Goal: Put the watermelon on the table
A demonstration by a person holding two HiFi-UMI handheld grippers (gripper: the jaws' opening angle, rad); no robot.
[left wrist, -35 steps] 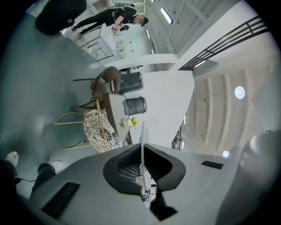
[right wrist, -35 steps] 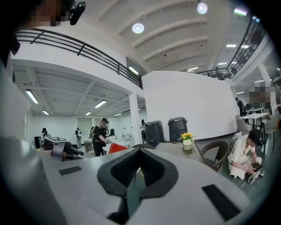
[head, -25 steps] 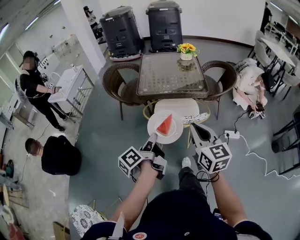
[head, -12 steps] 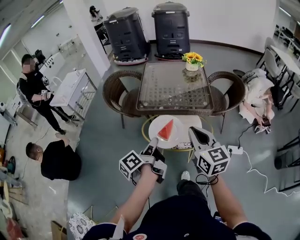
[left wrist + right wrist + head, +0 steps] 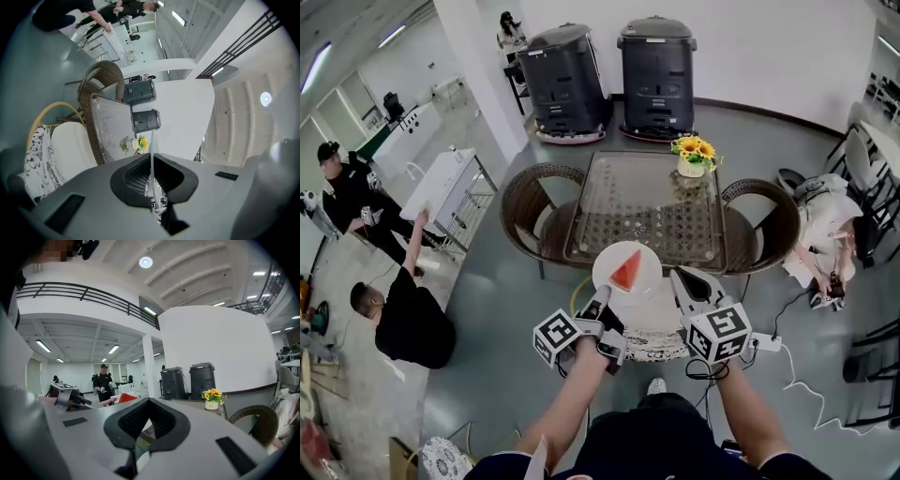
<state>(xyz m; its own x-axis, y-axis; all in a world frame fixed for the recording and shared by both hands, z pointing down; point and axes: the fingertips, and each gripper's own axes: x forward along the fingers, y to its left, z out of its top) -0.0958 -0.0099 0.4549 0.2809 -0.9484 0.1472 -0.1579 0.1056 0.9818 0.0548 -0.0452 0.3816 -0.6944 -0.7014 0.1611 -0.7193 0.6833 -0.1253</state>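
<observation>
A red wedge of watermelon [image 5: 627, 270] lies on a round white plate [image 5: 614, 258]. My left gripper [image 5: 601, 297] is shut on the plate's near rim and holds it about level, over the near edge of the glass table [image 5: 642, 202]. In the left gripper view the plate's rim [image 5: 151, 150] shows as a thin white line clamped between the pads of the left gripper [image 5: 151, 161]. My right gripper [image 5: 680, 279] is just right of the plate, shut and holding nothing. In the right gripper view, the watermelon [image 5: 127, 398] peeks out left of the right gripper [image 5: 149, 402].
A pot of sunflowers [image 5: 694, 159] stands on the table's far right. Wicker chairs sit at the left [image 5: 530, 202] and right [image 5: 769, 220], and a white-cushioned chair [image 5: 652, 319] is below my grippers. Two black machines [image 5: 567, 80] stand behind. People are at the left and right.
Both grippers and the plate have moved forward toward the glass table. The plate went from over the white-cushioned chair to over the table's near edge.
</observation>
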